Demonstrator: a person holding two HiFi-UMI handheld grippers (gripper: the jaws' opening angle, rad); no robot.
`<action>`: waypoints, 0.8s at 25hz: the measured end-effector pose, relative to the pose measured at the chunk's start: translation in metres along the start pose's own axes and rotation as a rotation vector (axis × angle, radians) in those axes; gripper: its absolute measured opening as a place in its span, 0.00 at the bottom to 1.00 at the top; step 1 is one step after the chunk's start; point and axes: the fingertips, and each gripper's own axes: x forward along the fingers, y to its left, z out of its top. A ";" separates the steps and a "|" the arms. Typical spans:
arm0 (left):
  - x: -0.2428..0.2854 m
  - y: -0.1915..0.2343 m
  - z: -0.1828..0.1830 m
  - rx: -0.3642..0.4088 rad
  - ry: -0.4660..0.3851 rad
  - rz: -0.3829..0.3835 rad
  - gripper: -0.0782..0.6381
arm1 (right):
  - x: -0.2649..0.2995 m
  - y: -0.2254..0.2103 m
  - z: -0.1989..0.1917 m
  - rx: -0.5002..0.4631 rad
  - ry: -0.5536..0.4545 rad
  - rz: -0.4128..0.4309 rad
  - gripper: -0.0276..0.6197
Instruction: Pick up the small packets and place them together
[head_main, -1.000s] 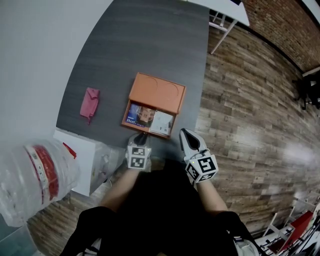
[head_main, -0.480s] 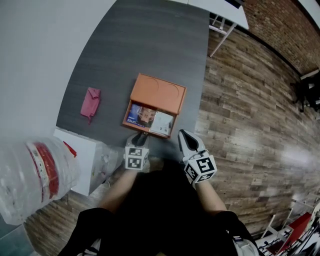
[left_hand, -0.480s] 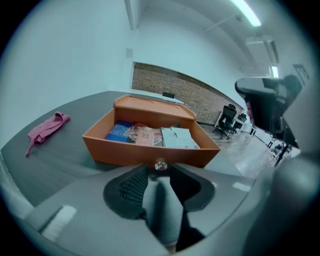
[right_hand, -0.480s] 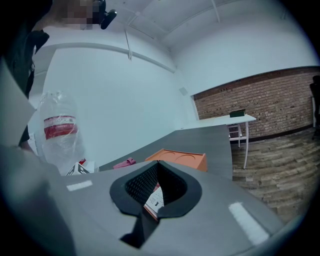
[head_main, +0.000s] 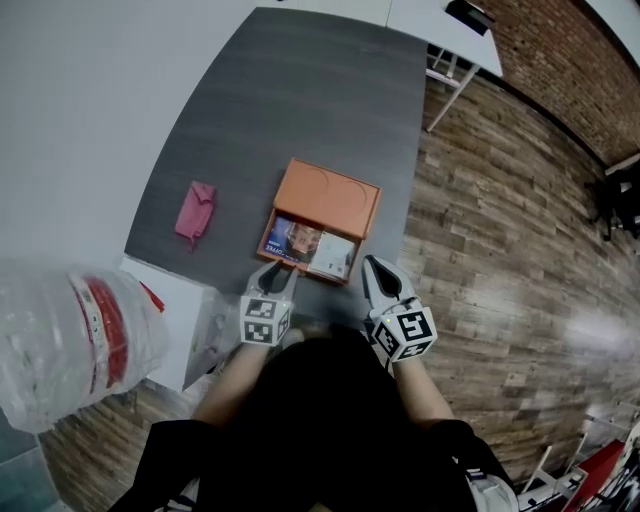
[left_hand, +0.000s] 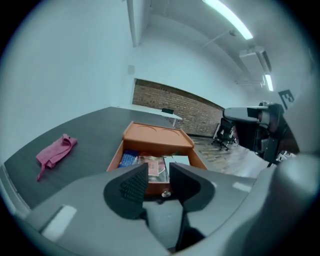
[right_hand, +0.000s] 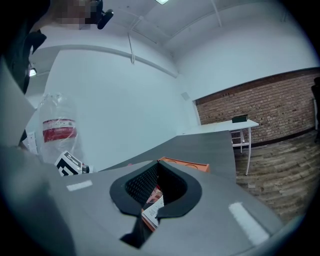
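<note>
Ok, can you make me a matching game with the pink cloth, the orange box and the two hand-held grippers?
Things:
1. pink cloth
2. orange box
3. left hand-held gripper
4. right hand-held gripper

Places and states:
A. jaws together, holding nothing
B. has packets inside its open part
C. jaws apart, nothing between them
D. lies by itself on the table, left of the box in the head view

Pairs: 1-D, 2-B, 3-C, 4-A.

Extra: the left hand-held gripper's jaws have just been opening.
</note>
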 end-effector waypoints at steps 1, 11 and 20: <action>0.002 -0.003 0.006 0.019 -0.004 -0.014 0.29 | 0.001 0.000 0.001 0.001 -0.005 -0.001 0.05; 0.041 -0.035 0.022 0.118 0.118 -0.210 0.30 | -0.006 -0.017 0.005 0.015 -0.024 -0.049 0.05; 0.073 -0.052 0.021 0.173 0.396 -0.431 0.36 | -0.017 -0.043 -0.005 0.061 -0.017 -0.098 0.05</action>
